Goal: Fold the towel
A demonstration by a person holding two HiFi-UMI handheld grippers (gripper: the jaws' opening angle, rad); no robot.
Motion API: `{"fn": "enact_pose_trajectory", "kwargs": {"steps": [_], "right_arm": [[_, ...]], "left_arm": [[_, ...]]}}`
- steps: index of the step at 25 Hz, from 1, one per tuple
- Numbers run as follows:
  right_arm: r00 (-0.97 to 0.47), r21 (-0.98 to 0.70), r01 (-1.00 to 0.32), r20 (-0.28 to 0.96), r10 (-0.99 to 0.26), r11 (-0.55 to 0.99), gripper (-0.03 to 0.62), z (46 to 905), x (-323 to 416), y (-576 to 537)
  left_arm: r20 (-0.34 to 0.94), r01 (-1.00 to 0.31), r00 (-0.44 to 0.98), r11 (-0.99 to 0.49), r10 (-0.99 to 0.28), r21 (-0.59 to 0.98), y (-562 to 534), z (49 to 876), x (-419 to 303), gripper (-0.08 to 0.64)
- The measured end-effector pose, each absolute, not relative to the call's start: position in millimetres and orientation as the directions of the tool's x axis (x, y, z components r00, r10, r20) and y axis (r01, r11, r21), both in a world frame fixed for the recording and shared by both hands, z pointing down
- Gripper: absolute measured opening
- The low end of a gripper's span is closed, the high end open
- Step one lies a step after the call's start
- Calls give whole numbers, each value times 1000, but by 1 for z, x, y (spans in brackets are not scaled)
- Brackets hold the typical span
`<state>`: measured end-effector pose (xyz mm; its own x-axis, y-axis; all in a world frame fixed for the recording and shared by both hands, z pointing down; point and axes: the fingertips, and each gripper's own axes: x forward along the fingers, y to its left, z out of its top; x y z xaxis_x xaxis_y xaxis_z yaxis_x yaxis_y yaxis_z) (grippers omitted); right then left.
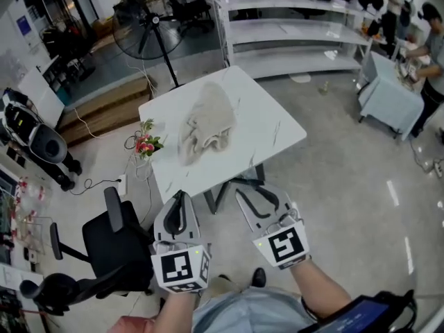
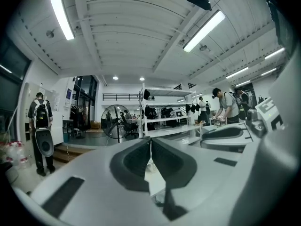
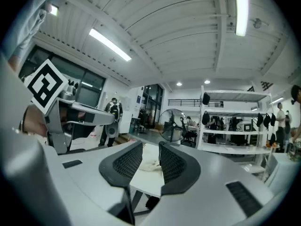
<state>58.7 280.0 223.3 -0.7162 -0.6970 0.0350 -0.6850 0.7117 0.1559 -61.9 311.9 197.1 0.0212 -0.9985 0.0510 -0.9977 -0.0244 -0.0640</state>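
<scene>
A crumpled beige towel (image 1: pixel 206 125) lies in a heap on the white marble-look table (image 1: pixel 277 127), left of its middle. Both grippers hover level in front of the table's near edge, short of the towel. My left gripper (image 1: pixel 180 200) is shut, its jaws meeting with nothing between them (image 2: pixel 150 147). My right gripper (image 1: pixel 254 194) stands open and empty; through its gap in the right gripper view (image 3: pixel 146 160) the towel (image 3: pixel 151 164) and the table's edge show ahead.
A small pink flower bunch (image 1: pixel 146 144) sits at the table's left edge. A black office chair (image 1: pixel 114 245) stands on the floor at the lower left. A standing fan (image 1: pixel 148 30), white shelving (image 1: pixel 298 33) and people at a side table (image 1: pixel 388 92) are farther back.
</scene>
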Motion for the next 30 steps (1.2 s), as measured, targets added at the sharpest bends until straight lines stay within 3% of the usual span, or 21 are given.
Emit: {"fn": "enact_pose_trajectory", "kwargs": {"steps": [12, 19, 24, 30], "right_arm": [[-733, 277, -623, 119, -670, 732, 131, 258, 34, 202], [-731, 289, -574, 240, -639, 766, 140, 322, -6, 126], [-702, 333, -502, 381, -601, 798, 146, 387, -23, 82], [-674, 417, -381, 486, -556, 825, 152, 453, -37, 45]], "left_arm": [[105, -998, -15, 9, -994, -55, 242, 239, -108, 11], [221, -999, 43, -41, -974, 12, 167, 308, -151, 17], [342, -992, 116, -94, -932, 80, 128, 382, -168, 146], [467, -985, 157, -106, -870, 134, 101, 458, -178, 187]]}}
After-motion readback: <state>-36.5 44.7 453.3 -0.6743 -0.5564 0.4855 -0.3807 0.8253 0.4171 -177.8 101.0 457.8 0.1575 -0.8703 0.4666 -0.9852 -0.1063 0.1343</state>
